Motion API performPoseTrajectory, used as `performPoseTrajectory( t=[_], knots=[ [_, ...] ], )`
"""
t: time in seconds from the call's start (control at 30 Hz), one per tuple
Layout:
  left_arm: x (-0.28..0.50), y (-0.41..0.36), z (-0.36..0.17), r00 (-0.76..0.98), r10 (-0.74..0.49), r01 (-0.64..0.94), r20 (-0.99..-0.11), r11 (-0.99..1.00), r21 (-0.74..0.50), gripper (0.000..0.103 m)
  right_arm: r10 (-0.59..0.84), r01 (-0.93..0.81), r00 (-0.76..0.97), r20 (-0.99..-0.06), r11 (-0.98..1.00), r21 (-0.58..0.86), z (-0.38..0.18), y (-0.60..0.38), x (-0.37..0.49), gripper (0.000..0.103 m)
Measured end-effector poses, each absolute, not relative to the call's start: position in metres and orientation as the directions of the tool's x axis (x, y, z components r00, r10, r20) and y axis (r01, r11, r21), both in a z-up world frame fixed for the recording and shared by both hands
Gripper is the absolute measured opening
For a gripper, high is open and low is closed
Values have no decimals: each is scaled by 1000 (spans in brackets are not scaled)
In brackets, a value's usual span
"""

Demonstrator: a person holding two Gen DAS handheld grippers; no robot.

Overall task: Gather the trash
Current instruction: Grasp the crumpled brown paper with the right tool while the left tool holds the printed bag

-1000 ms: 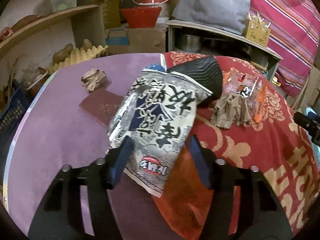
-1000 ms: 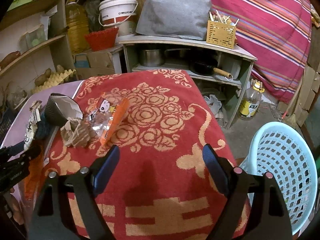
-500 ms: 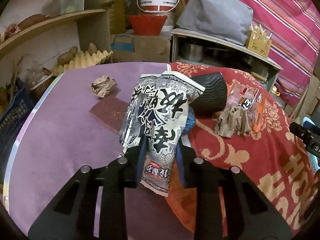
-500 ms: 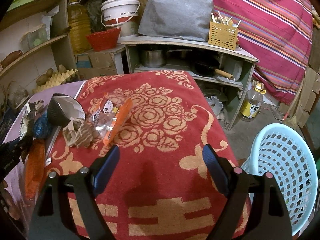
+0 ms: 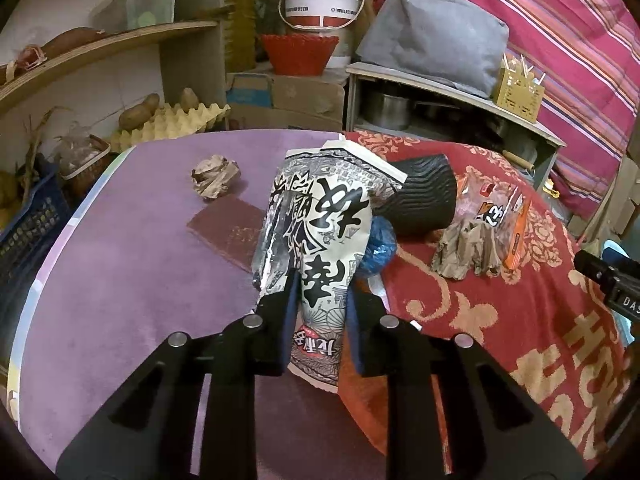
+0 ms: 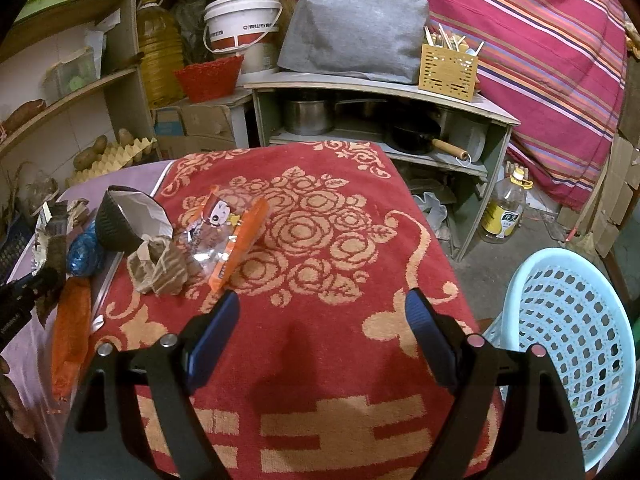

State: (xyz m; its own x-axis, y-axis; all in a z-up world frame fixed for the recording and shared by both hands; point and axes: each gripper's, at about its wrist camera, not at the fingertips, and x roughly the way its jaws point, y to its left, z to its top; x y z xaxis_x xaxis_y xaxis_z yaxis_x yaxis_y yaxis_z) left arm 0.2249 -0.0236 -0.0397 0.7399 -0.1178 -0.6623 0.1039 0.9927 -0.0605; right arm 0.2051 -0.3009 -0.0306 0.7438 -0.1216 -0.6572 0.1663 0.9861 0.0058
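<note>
My left gripper [image 5: 320, 304] is shut on a white snack bag with black characters [image 5: 324, 232] and holds it upright above the table. Behind it lie a blue wad [image 5: 380, 248], a black paper cup on its side [image 5: 420, 200], crumpled brown paper [image 5: 468, 248] and a clear orange wrapper [image 5: 500, 212]. A brown paper ball [image 5: 214, 176] sits on the purple cloth. My right gripper [image 6: 322, 328] is open and empty over the red rose cloth [image 6: 320, 240]. The light blue basket [image 6: 572, 352] stands at the right.
An orange wrapper [image 6: 72, 332] lies at the cloth's left edge. A dark red card [image 5: 228, 228] lies on the purple cloth. Shelves with egg trays and potatoes [image 5: 160, 120] stand at the left, a cabinet with pots [image 6: 380, 120] behind the table.
My left gripper has closed on the snack bag and lifted it upright off the table, uncovering the blue wad. My right gripper has not moved.
</note>
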Motion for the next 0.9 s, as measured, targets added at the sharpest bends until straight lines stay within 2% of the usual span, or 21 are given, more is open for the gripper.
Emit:
performPoseTrajectory(
  t=[0.37, 0.9],
  knots=[
    [218, -14, -33, 747, -135, 112, -651, 991, -77, 14, -120, 157, 748, -653, 988, -2, -27, -292, 205, 83],
    [194, 38, -29, 764, -99, 70, -637, 995, -71, 14, -102, 106, 753, -650, 994, -34, -30, -273, 202, 83]
  ],
)
